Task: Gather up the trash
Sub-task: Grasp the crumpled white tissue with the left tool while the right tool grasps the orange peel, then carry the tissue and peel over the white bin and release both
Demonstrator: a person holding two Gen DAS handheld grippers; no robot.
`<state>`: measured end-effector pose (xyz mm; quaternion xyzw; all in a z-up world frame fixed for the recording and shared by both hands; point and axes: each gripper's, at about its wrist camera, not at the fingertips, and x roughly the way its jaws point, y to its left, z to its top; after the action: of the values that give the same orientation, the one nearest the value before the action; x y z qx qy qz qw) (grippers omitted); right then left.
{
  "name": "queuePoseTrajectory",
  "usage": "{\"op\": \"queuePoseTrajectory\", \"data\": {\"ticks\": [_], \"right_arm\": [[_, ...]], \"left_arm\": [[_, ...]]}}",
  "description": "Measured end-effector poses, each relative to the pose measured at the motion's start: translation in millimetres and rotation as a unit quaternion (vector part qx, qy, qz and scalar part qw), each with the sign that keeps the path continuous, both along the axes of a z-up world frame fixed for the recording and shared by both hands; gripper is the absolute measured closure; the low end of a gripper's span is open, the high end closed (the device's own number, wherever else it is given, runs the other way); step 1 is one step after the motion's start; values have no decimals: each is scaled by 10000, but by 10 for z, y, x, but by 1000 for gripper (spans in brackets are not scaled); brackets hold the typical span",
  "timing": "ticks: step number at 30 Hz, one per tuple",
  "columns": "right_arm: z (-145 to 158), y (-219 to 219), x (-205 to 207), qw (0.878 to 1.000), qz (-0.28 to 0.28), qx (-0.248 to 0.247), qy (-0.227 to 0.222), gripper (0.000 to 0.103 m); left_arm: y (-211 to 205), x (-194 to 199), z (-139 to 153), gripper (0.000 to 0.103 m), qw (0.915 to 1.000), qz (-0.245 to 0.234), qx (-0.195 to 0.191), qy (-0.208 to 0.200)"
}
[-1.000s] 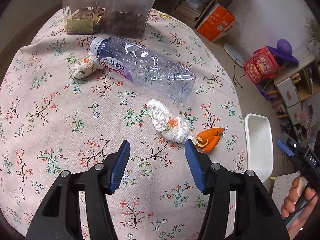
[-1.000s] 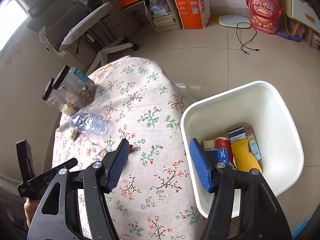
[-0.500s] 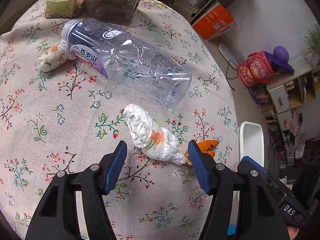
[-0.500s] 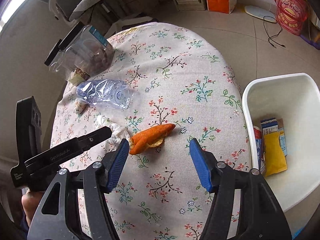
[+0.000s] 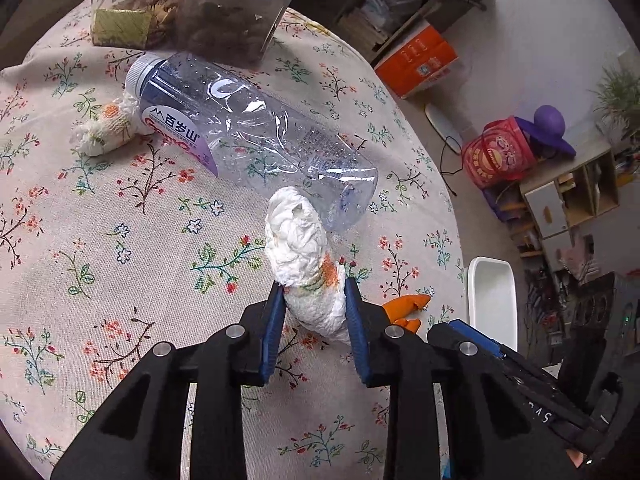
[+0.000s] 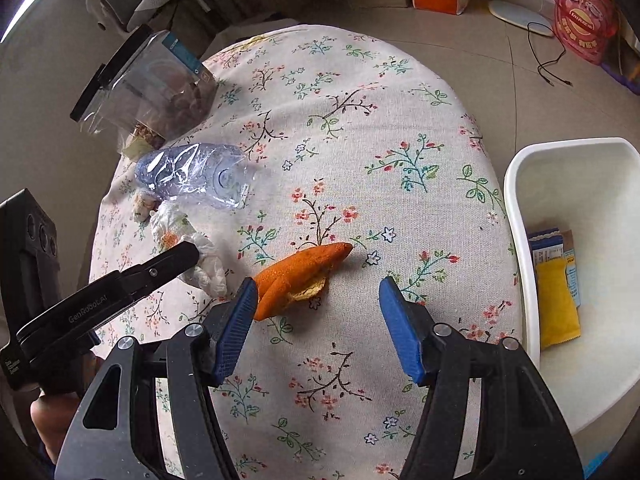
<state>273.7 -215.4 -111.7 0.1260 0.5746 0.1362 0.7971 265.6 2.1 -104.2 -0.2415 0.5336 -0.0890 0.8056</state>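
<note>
My left gripper (image 5: 314,300) is shut on a crumpled white tissue wad (image 5: 304,256) with orange stains, at the table's near right part; the wad also shows in the right wrist view (image 6: 188,248). An orange peel (image 6: 300,274) lies on the floral tablecloth just ahead of my open right gripper (image 6: 318,312), close to its left finger. The peel peeks out in the left wrist view (image 5: 404,306). A crushed clear plastic bottle (image 5: 248,144) lies behind the wad. A second tissue wad (image 5: 104,130) lies by the bottle's cap.
A white bin (image 6: 576,264) with packets inside stands on the floor right of the round table (image 6: 360,120). Two clear storage jars (image 5: 192,4) of food stand at the table's far side. An orange box (image 5: 416,60) and a red bag (image 5: 500,152) sit on the floor.
My left gripper moved forward and closed on the tissue wad. My right gripper swung from over the bin to above the table, close to the orange peel, still open.
</note>
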Motion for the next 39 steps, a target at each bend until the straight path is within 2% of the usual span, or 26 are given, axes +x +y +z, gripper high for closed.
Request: {"op": "queuePoseTrajectory", "data": {"ticks": [6,10,11,13,16,17,29,35,39], "right_arm": [[-84,163,55,9999,98,53,54,43],[-185,371,35,9993,315,-211,70,44],[-205,413,24,9989,366,-279,63,55],[-212,471,7,9981,467,-396,25,64],[-108,508,-22,9973,611,-388,-138,93],[-62,507,-34,9972,618,-389,-173,94],[283,291,-71,9968,595,-122,-524,97],[412,102,-62,9970,414,10,-659,98],[500,17,-103,9960,359,-53,-812,98]], "left_arm": [[218,-116,155,74,9994,286,147,-132],[407,-140,202,73,9986,484,132,-149],[433,-144,213,73,9985,506,121,-155],[464,-144,235,73,9984,527,132,-181],[459,-154,266,73,9984,500,128,-221],[446,-164,278,73,9985,479,117,-232],[292,-197,427,73,9986,290,105,-423],[210,-205,532,73,9982,220,133,-545],[107,-200,573,73,9978,107,179,-628]]}}
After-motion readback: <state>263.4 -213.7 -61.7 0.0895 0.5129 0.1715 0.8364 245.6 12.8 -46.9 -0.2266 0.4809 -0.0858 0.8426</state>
